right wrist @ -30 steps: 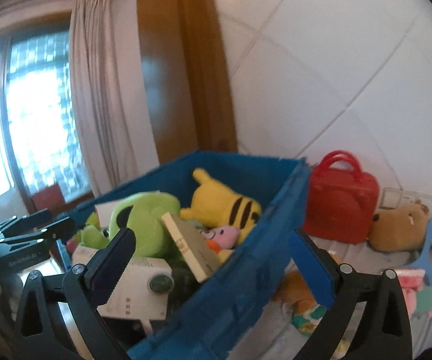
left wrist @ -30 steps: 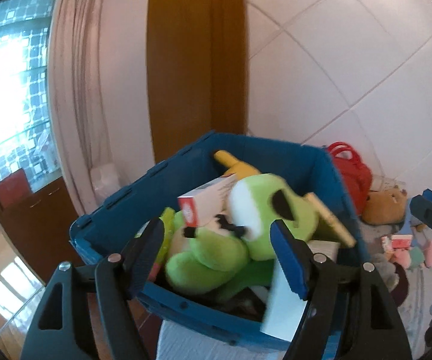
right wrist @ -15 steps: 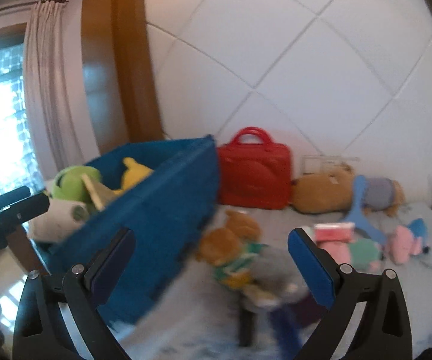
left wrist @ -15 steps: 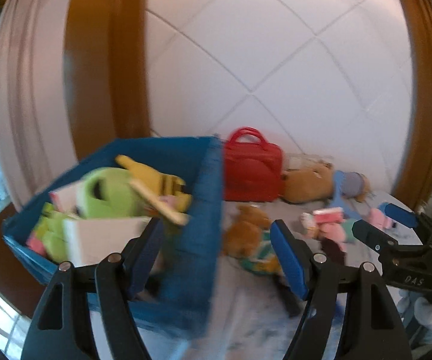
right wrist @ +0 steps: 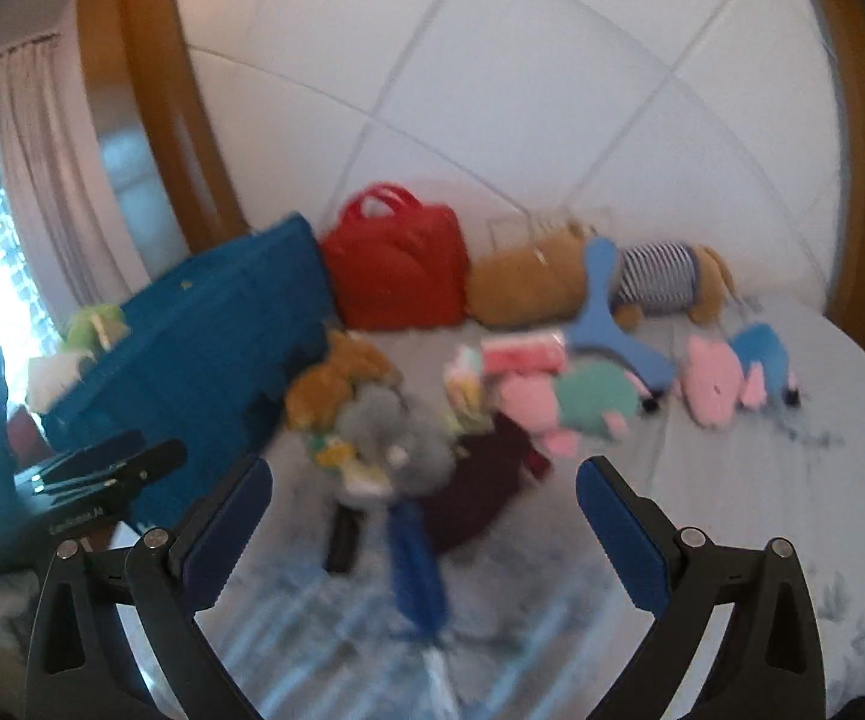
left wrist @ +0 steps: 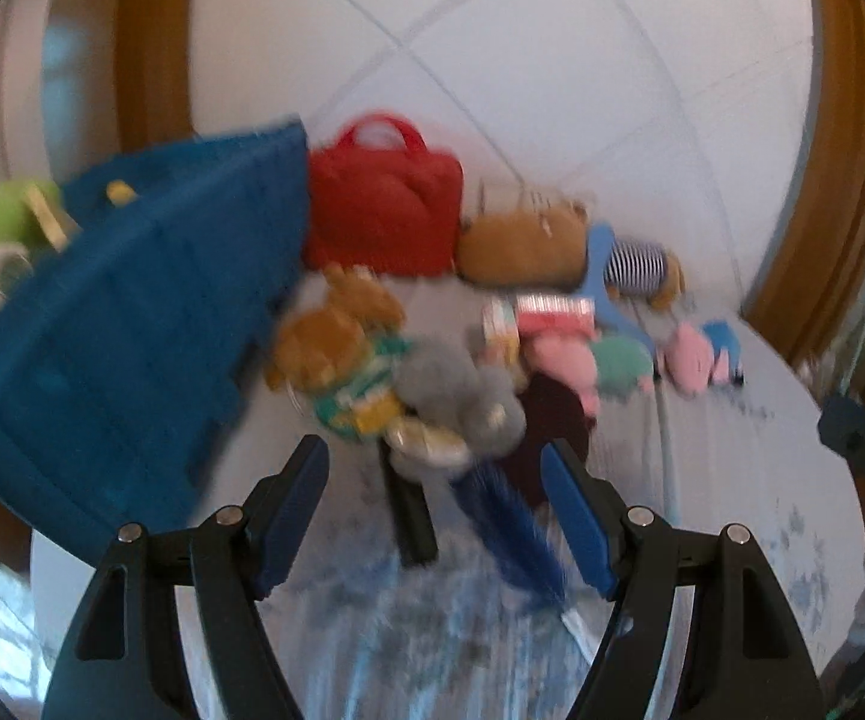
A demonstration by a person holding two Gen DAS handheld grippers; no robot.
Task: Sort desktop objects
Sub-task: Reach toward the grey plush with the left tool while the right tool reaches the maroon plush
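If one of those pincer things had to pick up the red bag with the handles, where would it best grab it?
Probably by the looped handle on top of the red bag. The bag stands upright against the wall, wedged between the blue bin and a brown plush, so its sides are crowded. Coming down from above, open jaws could close across the handle.

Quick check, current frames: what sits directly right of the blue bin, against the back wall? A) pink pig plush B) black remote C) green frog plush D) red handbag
D: the red handbag stands against the wall right beside the blue bin, with the brown bear plush on its other side.
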